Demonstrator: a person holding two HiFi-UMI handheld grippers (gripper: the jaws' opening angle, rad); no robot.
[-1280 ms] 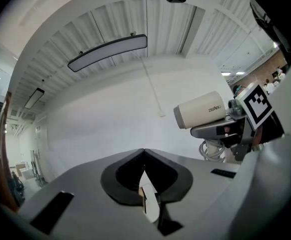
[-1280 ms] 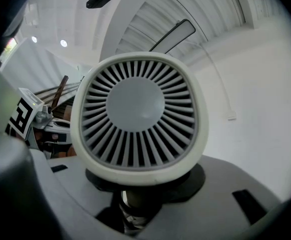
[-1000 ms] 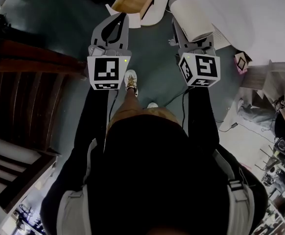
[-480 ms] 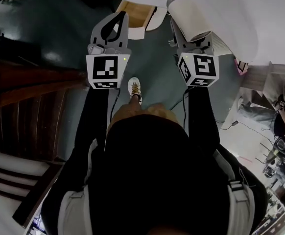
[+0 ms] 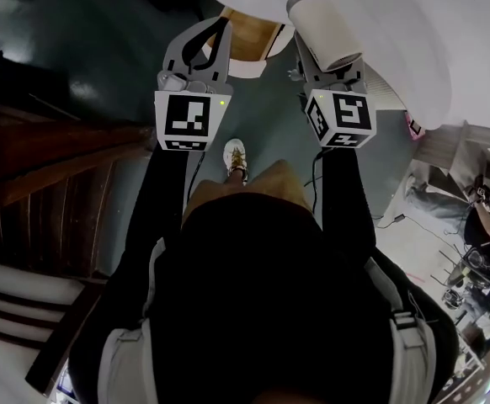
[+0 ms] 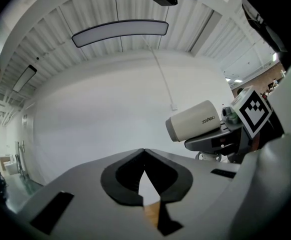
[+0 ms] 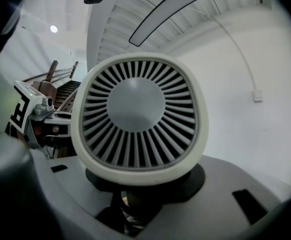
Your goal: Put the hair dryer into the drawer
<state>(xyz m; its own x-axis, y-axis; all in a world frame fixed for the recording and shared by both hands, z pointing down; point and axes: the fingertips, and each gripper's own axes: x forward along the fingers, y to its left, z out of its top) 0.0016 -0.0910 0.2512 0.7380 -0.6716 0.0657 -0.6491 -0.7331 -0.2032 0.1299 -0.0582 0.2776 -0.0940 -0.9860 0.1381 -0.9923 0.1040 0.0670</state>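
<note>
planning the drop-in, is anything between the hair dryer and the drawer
Nothing visible does. The hair dryer, clamped in the right gripper, is beside the open drawer, whose wooden inside looks bare where it shows. The white top hides its far part; the left gripper hangs shut near its other side.

place: lab-like hall | cues: ribbed ceiling (image 6: 85,11), strip light (image 6: 120,32), cluttered benches (image 5: 478,286)

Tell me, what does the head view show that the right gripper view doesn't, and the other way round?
Only the head view: the open drawer with its wooden inside, and the person's shoe. Only the right gripper view: the slatted grille on the back of the hair dryer, and a ceiling light. Both: the hair dryer held in the right gripper, and the left gripper.
</note>
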